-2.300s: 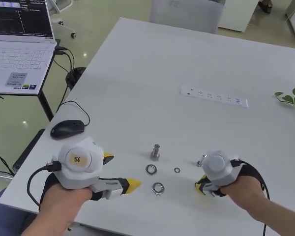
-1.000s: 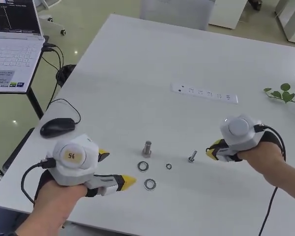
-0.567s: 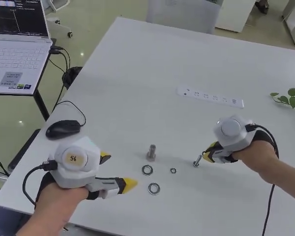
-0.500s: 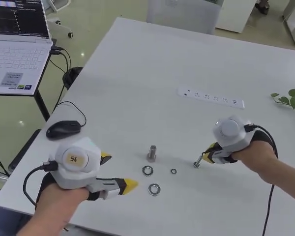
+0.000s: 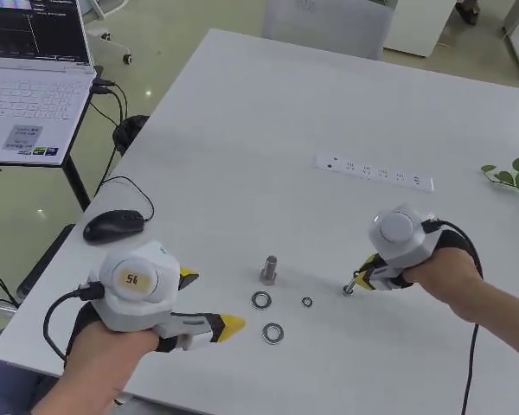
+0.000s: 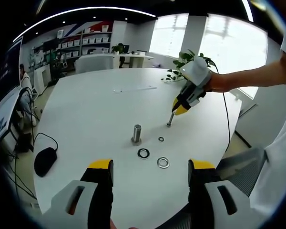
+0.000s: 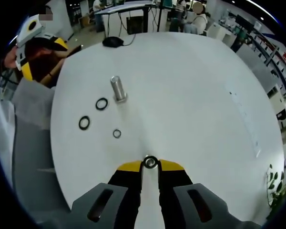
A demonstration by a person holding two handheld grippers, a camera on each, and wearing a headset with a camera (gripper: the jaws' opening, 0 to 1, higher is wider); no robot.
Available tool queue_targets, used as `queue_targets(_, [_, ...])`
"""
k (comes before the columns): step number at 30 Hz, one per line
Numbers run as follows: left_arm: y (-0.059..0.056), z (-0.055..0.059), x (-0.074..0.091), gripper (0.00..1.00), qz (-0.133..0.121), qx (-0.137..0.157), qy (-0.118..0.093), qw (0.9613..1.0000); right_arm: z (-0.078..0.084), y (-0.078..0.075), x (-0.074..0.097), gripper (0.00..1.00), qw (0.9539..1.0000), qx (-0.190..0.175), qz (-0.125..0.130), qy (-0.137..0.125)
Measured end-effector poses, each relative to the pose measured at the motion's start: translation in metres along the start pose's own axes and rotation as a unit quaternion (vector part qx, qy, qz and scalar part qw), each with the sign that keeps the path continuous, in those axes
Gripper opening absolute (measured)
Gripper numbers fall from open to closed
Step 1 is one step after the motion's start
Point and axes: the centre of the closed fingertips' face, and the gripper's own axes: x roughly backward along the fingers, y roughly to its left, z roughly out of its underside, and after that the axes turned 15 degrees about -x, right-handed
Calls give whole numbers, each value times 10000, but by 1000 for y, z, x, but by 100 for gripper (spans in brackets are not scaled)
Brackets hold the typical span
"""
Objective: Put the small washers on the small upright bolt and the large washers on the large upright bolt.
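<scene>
near the table point(image 5: 329, 372) edge, loose washers point(image 5: 268, 333)

I see my left gripper point(image 6: 150, 165) with its jaws wide apart over the table's point(image 6: 86, 105) near edge. Ahead lie two large washers point(image 6: 143, 153), a small washer point(image 6: 160, 139) and the large bolt point(image 6: 136, 134). The right gripper point(image 6: 181, 106) meets the small bolt point(image 6: 169, 122).

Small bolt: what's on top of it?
Right gripper sits over the small bolt, shut on a small ring. The bolt's tip is covered, so seating can't be told.
</scene>
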Motion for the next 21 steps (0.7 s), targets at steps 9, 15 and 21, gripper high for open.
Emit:
queue_targets(9, [1, 4, 0, 63, -26, 38, 18, 10000, 2, 0, -6, 13, 9999, 114, 9, 125])
queue_targets(15, [1, 4, 1, 63, -41, 57, 17, 10000, 5, -1, -11, 13, 9997, 147, 2, 209])
queue_targets(21, [2, 6, 1, 63, -53, 75, 30, 10000, 7, -3, -18, 13, 9994, 163, 36, 304])
